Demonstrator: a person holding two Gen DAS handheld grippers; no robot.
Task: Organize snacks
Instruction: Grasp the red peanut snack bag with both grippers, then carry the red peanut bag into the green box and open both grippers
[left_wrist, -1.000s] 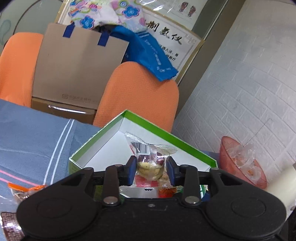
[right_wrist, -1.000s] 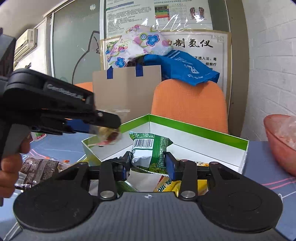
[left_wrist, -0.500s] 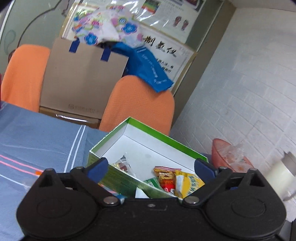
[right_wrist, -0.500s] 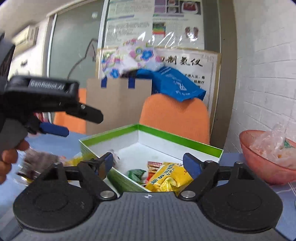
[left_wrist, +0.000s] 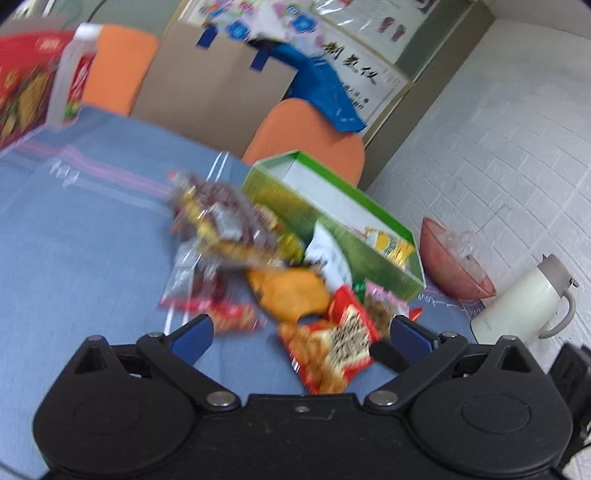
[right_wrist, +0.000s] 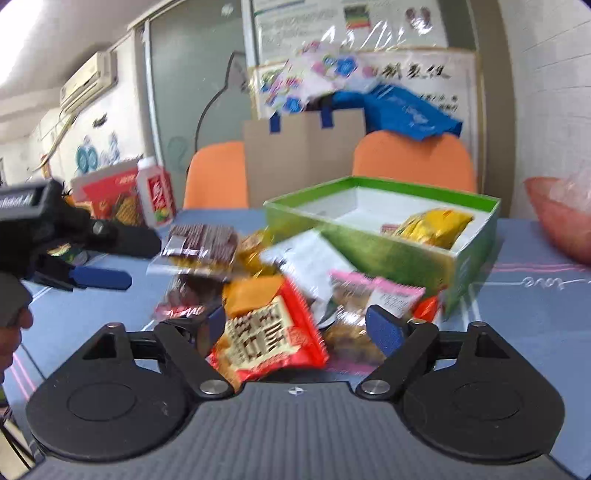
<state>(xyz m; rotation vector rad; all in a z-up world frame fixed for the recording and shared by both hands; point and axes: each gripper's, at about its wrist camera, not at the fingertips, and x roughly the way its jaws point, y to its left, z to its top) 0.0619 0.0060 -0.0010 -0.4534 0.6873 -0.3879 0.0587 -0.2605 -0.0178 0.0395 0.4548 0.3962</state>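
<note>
- Blue cloth (left_wrist: 92, 236) covers the table; frames motion-blurred.
- Far left of left gripper (left_wrist: 301, 332): red box (left_wrist: 22, 96), white bottle (left_wrist: 75, 74) beside it.
- Left gripper: jaws spread wide, nothing between pads, they have just been opening. In right view it sits at left edge (right_wrist: 110, 258), a hand (right_wrist: 14, 325) on its handle.
- Ahead of left gripper: snack pile (left_wrist: 258, 258) on cloth; brown pack (left_wrist: 221, 206) on top, orange pack (left_wrist: 291, 291) nearer.
- Red pack (left_wrist: 332, 350) just ahead, between both grippers' fingers in view, touching neither for sure.
- Right gripper (right_wrist: 295, 328): jaws wide apart, holding nothing, just been opening; red pack (right_wrist: 266, 336) lies on cloth below the gap.
- Pink pack (right_wrist: 376, 291) by its right finger.
- Ahead-right: green box (right_wrist: 406, 254), open, yellow pack (right_wrist: 432, 225) inside; pile touches its near wall.
- Far right: pink bowl (left_wrist: 454, 258), white kettle (left_wrist: 524, 302).
</note>
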